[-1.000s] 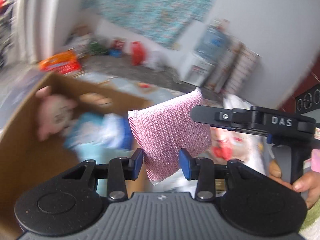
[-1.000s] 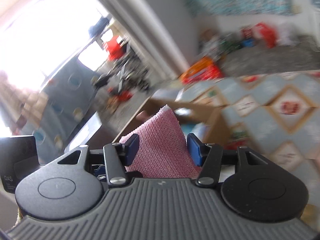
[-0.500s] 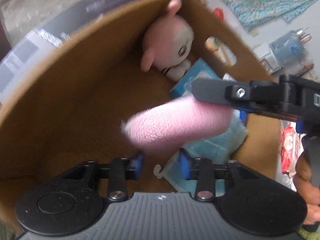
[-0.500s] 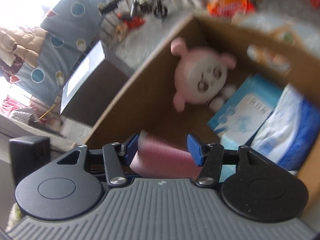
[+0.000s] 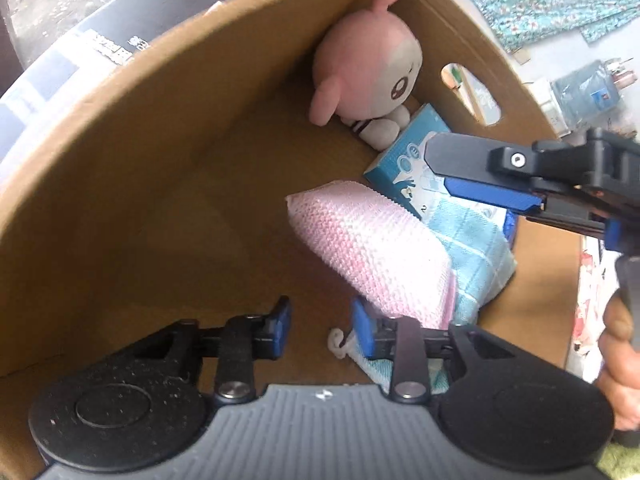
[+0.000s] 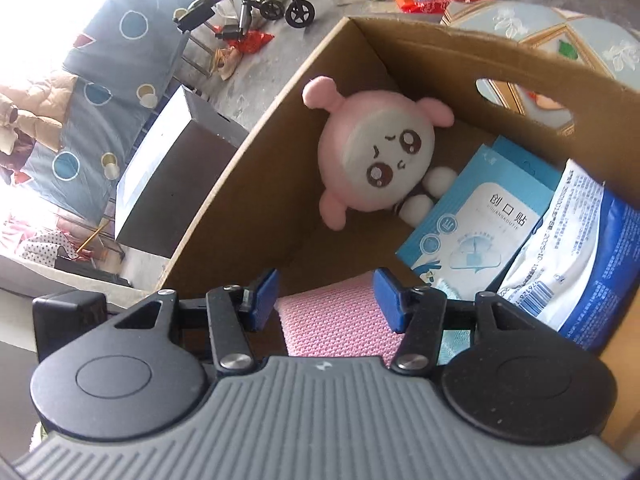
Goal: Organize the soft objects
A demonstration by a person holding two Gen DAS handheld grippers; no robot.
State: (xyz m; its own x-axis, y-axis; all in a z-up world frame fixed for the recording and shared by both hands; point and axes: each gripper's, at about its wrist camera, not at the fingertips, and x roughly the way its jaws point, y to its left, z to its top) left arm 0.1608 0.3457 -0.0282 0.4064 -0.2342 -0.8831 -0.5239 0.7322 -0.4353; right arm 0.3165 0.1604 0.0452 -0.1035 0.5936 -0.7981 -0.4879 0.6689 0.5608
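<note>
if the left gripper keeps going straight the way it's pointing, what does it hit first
Most likely the bare cardboard floor of the box. Nothing sits between the opening jaws of the left gripper; the pink sponge lies just off to the right, though depth is hard to judge.

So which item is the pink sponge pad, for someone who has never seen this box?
Look inside the open cardboard box. Near its middle, propped on a light-blue cloth, lies the pink sponge pad. Unlike the pink plush toy in the corner, it is flat, rectangular and mesh-textured.

The pink knitted pad (image 6: 340, 322) ran under the right gripper's (image 6: 326, 300) body, its near end hidden; the blue-and-white pack (image 6: 576, 256) was cut by the frame edge; the plush toy's (image 5: 368, 80) body sat behind a blue box (image 5: 408, 160).
</note>
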